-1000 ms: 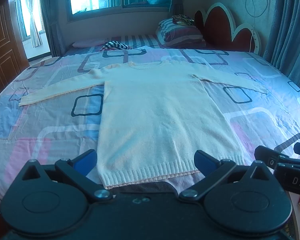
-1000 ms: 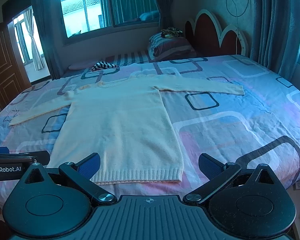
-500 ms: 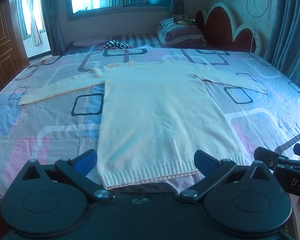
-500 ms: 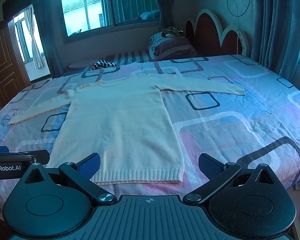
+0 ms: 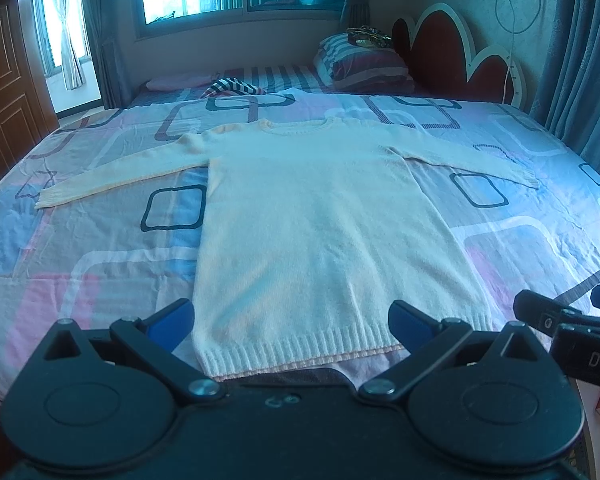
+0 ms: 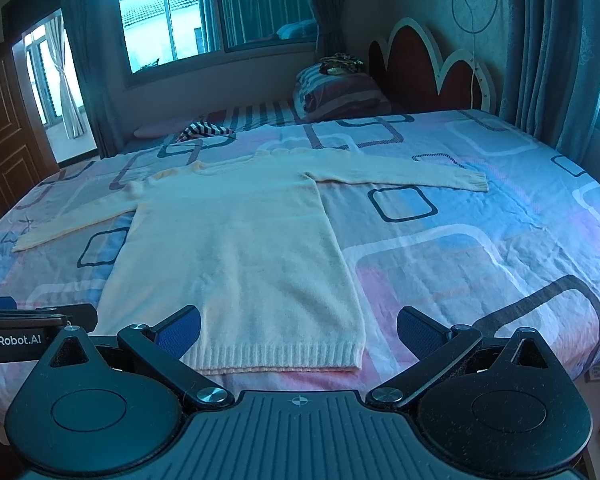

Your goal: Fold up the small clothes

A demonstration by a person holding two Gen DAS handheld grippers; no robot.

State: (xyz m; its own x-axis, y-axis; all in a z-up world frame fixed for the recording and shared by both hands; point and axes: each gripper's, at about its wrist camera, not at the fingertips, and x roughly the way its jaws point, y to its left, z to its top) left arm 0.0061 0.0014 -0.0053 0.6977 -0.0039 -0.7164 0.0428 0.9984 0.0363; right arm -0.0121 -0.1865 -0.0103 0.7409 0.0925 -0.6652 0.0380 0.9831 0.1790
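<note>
A cream knitted sweater (image 5: 320, 216) is seen spread flat on a patterned bedspread (image 5: 100, 248), front down or up cannot be told, with both sleeves stretched out sideways and the ribbed hem (image 5: 300, 350) lying nearest the cameras. In the left wrist view the sweater is centred, and the right gripper (image 5: 572, 320) is caught at the right edge, held just beside the bed's near corner; in the right wrist view the sweater (image 6: 236, 248) is shifted to the left, a wide bare stretch of bedspread (image 6: 460, 248) is shown to its right, and the side of the left gripper (image 6: 28, 332) is seen at the left edge. The right sleeve cuff (image 6: 476, 182) is shown more clearly from the right wrist, the left cuff (image 5: 48, 200) from the left. A striped pillow (image 5: 364, 64) and a scalloped headboard (image 5: 452, 48) are placed at the far right, a small striped cloth (image 5: 232, 88) beyond the collar, and a wooden door (image 5: 4, 92) at the far left. Open bedding is left on both sides of the body and beyond both cuffs. The left gripper (image 5: 288, 320) is held wide open just in front of the hem, nothing being grasped; the right gripper (image 6: 300, 328) is likewise spread wide, empty, over the hem's right corner.
</note>
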